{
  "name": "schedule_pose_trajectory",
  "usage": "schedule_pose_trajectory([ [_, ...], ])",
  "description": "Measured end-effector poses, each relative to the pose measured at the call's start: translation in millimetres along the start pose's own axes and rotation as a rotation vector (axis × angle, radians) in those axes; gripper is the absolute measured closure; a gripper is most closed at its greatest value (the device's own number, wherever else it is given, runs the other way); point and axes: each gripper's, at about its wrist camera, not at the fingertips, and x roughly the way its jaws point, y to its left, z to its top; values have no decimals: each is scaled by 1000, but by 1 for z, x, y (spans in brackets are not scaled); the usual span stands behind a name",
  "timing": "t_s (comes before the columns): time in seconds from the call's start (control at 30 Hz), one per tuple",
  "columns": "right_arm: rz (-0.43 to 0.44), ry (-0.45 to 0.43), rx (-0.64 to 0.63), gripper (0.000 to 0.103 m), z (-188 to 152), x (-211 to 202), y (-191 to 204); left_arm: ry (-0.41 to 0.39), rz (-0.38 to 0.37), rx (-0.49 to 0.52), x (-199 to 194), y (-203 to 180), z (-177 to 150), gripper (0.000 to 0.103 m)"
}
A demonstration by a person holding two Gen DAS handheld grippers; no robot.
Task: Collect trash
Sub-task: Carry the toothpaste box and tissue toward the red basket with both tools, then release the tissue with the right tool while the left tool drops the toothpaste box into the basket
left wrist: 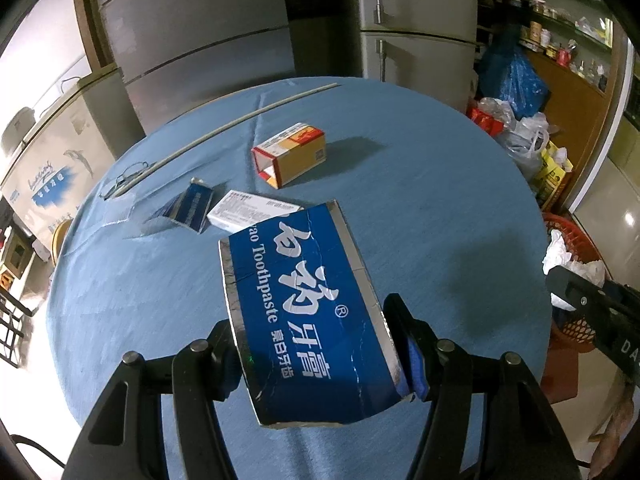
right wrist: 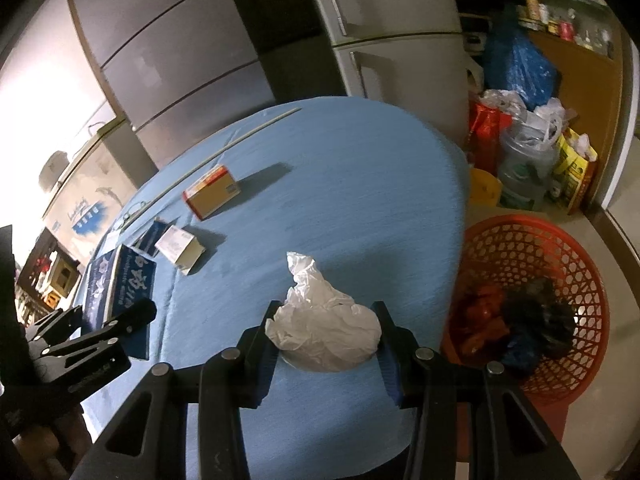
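My left gripper (left wrist: pixel 316 332) is shut on a flattened blue toothpaste box (left wrist: pixel 304 308), held above the blue round table (left wrist: pixel 420 184). In the right wrist view that box (right wrist: pixel 124 280) and the left gripper (right wrist: pixel 112 320) appear at the left. My right gripper (right wrist: pixel 326 320) is shut on a crumpled white tissue (right wrist: pixel 320 320) over the table's near edge. An orange mesh basket (right wrist: pixel 532 248) stands on the floor to the right, with red and dark trash inside. On the table lie a yellow-orange box (left wrist: pixel 290 152), a white box (left wrist: pixel 250 210) and a small blue box (left wrist: pixel 192 206).
A thin rod (left wrist: pixel 224 126) and a pair of glasses (left wrist: pixel 124 178) lie at the table's far left. Grey cabinets and a fridge (left wrist: pixel 416 20) stand behind. Plastic bags (right wrist: pixel 520 120) and a water jug crowd the floor beyond the basket.
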Motion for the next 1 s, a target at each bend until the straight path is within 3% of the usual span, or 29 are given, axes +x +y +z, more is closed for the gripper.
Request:
schedule_pose_trajectory([
  [0.6,-125,-25,180,56,7,-5,-97,13,-95,125,15,-69,21,38],
  [1.0,-240,-36,299,57,8,-13,-166,16,-131,159,23,-91,32,38],
])
